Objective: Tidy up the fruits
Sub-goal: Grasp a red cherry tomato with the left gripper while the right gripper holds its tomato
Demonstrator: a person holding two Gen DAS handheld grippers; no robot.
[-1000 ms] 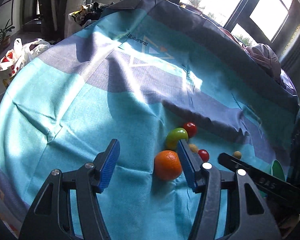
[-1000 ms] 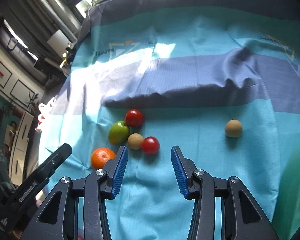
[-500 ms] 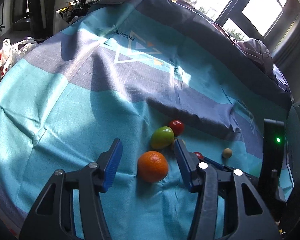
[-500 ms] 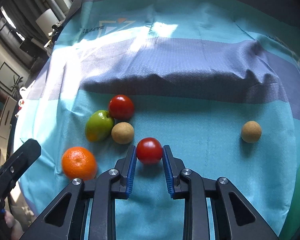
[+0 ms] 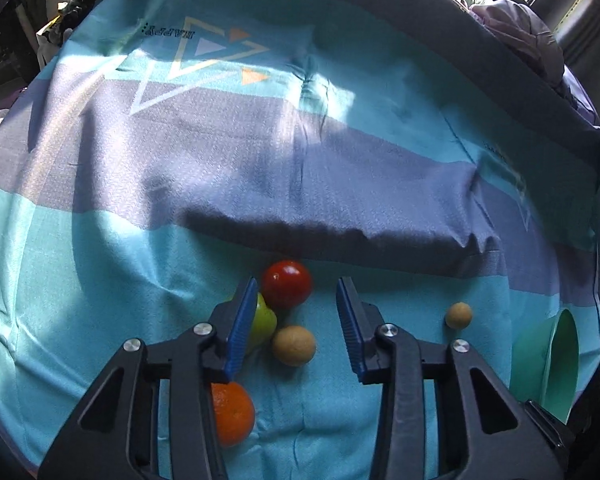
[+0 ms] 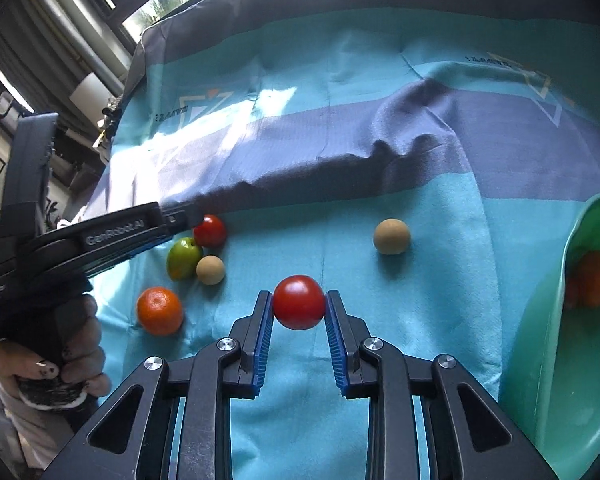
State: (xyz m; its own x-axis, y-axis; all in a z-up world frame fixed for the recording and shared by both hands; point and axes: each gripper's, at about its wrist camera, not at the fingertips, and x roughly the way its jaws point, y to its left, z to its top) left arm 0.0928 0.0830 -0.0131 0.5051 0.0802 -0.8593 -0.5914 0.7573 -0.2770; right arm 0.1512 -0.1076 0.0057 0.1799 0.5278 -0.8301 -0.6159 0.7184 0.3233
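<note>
Right gripper (image 6: 299, 316) is found clamped on a red tomato (image 6: 299, 302), held between both blue pads clear of the other fruit. Left gripper (image 5: 296, 326) is found partly closed, its jaws having just been narrowing, nothing pressed between them; a second tomato (image 5: 287, 284) and a tan ball (image 5: 293, 345) lie in the gap, a green fruit (image 5: 265, 322) touching the left pad. Transfer is judged in hand: the held tomato must next be carried rightward to the green bowl (image 6: 548, 360), where an orange (image 6: 594, 278) already sits. "GenRobot.AI" is read on the left gripper's side; "HAPPY" is printed on the cloth (image 5: 100, 280).
</note>
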